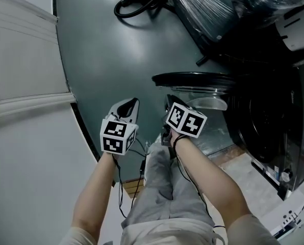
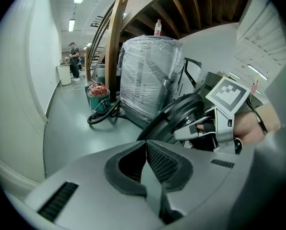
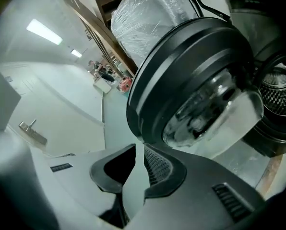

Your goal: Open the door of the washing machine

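Washing machine (image 1: pixel 267 131) cut by right edge; drum (image 3: pixel 277 92) half hidden behind door (image 3: pixel 181 66); distant person (image 2: pixel 74 61) too small.

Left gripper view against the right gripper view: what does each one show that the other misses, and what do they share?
Only the left gripper view shows the right gripper, the hand holding it, and a coiled black hose on the floor. Only the right gripper view shows the washing machine's metal drum and the glass bowl on the inside of the door. Both show the open door and the plastic-wrapped bundle behind it.
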{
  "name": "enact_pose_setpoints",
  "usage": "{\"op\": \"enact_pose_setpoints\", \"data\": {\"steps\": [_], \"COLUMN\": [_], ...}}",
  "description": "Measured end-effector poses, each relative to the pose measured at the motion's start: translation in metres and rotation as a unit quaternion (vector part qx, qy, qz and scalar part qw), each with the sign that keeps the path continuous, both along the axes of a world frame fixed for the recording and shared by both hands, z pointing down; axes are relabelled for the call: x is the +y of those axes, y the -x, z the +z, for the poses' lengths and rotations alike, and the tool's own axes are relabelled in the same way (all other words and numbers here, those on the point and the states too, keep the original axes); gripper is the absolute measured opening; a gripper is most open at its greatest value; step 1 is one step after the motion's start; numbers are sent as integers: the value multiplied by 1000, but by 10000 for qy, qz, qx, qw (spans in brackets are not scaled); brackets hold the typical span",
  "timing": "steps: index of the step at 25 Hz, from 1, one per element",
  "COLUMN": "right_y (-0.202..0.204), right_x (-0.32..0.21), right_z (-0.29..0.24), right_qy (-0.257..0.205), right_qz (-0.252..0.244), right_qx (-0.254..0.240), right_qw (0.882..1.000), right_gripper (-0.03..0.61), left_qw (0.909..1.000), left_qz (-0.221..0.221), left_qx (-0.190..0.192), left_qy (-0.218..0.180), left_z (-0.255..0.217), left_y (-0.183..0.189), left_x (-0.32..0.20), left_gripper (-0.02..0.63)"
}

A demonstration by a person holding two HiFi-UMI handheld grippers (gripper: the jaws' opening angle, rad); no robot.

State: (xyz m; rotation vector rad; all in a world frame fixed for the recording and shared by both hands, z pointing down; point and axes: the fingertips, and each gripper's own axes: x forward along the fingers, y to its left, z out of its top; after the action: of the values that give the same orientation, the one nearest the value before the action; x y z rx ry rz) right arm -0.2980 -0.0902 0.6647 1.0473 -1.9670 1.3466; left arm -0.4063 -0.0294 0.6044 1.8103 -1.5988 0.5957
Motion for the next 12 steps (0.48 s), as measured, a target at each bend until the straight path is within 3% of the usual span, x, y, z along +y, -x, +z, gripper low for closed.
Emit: {"op": "enact_pose_setpoints", "data": {"steps": [12], "right_y": [-2], "right_x": [5], "right_z": [-5], "right_qy": [42], "right_qz": [-20], "right_qx": [-24], "right_qw": [10000], "right_gripper": [80], "left_qw": [10000], "left_qz": [70], "left_qx": [39], "left_qy": [-1], "left_z": [-5], "left_y": [-2], "left_x": [-6], "left_gripper": [21]}}
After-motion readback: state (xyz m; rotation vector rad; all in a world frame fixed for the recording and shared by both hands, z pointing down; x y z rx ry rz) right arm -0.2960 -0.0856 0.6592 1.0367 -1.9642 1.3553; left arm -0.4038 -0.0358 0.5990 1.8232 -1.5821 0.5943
